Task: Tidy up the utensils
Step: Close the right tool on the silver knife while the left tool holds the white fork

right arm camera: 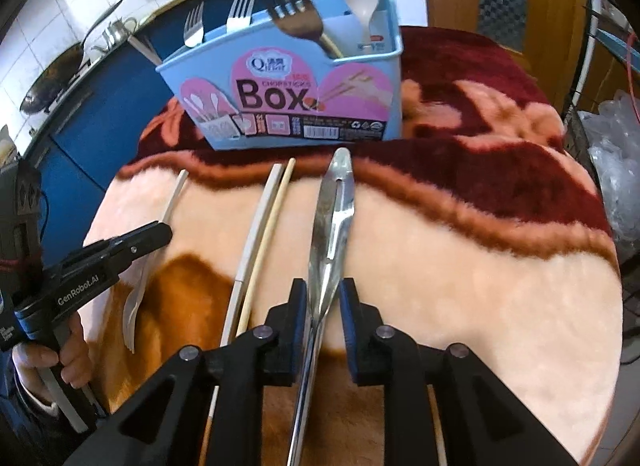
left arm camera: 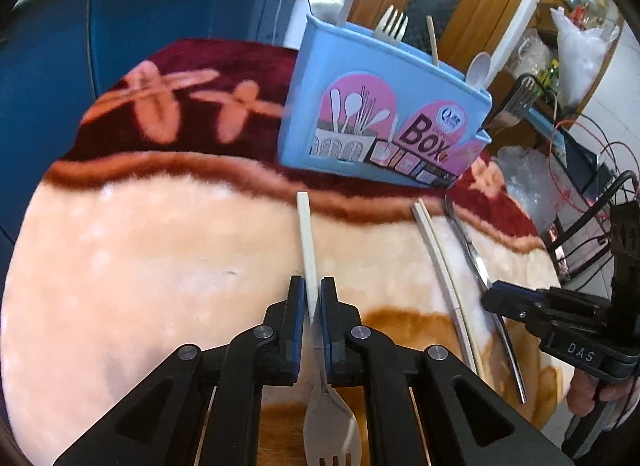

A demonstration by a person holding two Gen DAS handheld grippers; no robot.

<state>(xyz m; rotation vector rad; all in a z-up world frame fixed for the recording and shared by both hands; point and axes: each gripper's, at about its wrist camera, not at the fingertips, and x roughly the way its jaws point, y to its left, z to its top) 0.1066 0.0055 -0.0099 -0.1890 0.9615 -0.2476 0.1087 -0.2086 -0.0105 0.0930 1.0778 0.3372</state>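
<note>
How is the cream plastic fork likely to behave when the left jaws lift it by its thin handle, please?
The cream plastic fork looks thin, so it is probably light and may flex slightly. The left gripper pinches it partway along the handle, so the wider tined end may droop. Its smooth surface might slip or twist in the jaws.

Blanket (right arm camera: 460, 266): fuzzy plush cloth. Tongs (right arm camera: 332, 217): shiny polished metal. Fork (left arm camera: 306, 242): matt cream plastic. Chopsticks (right arm camera: 260, 234): pale, smooth. Box (right arm camera: 288, 93): glossy blue plastic, printed paper label. Grippers: matt black plastic.
</note>
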